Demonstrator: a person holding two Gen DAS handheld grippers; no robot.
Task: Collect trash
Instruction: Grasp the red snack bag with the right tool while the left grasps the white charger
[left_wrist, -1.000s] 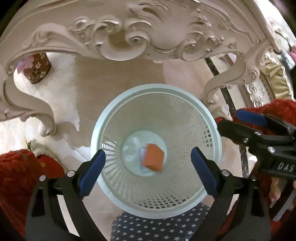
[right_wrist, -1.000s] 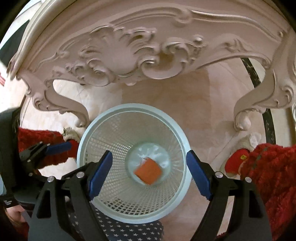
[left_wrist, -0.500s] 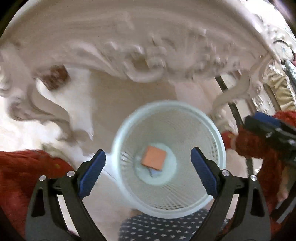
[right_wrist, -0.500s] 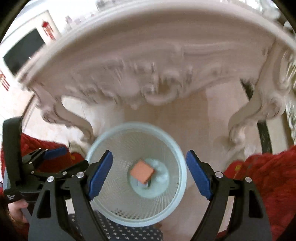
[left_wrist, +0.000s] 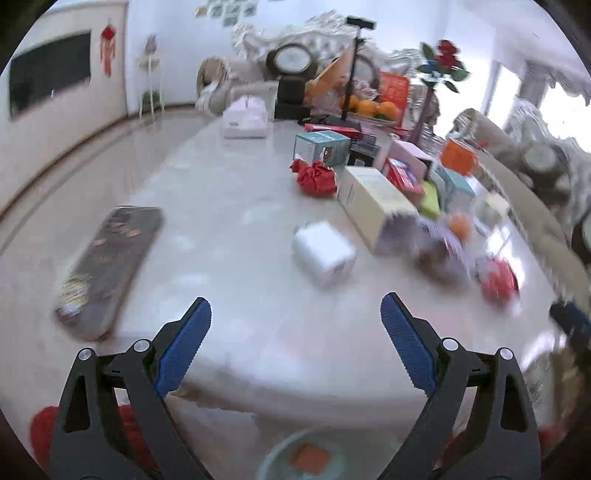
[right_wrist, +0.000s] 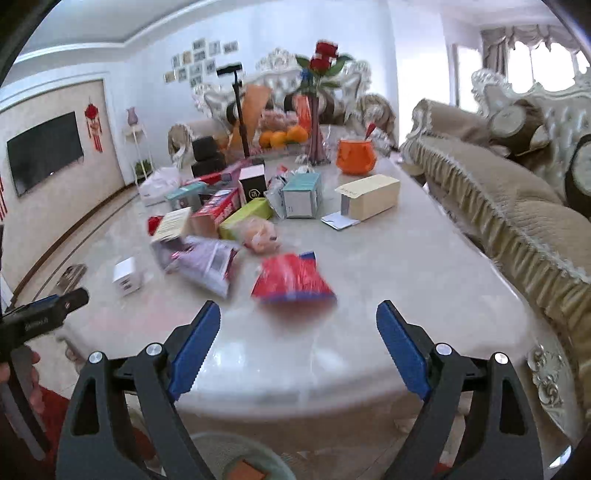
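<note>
Straight ahead of the right tongs (right_wrist: 298, 332), both pairs wide and empty, lies the red packet (right_wrist: 291, 278), crosswise on the desk (right_wrist: 406, 266).

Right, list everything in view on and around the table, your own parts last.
table: one, pale marble, fills both views
red packet: one, red and blue, near edge ahead of right gripper
purple packet: one, left of red packet
white cube box: one, ahead of left gripper
dark flat packet: one, table's left side
cream box: one, right of the clutter
orange pot: one, far end
oranges: several, far end
bin: one, pale, on floor, orange piece inside
sofa: one, beige, right
left gripper: open, empty
right gripper: open, empty
</note>
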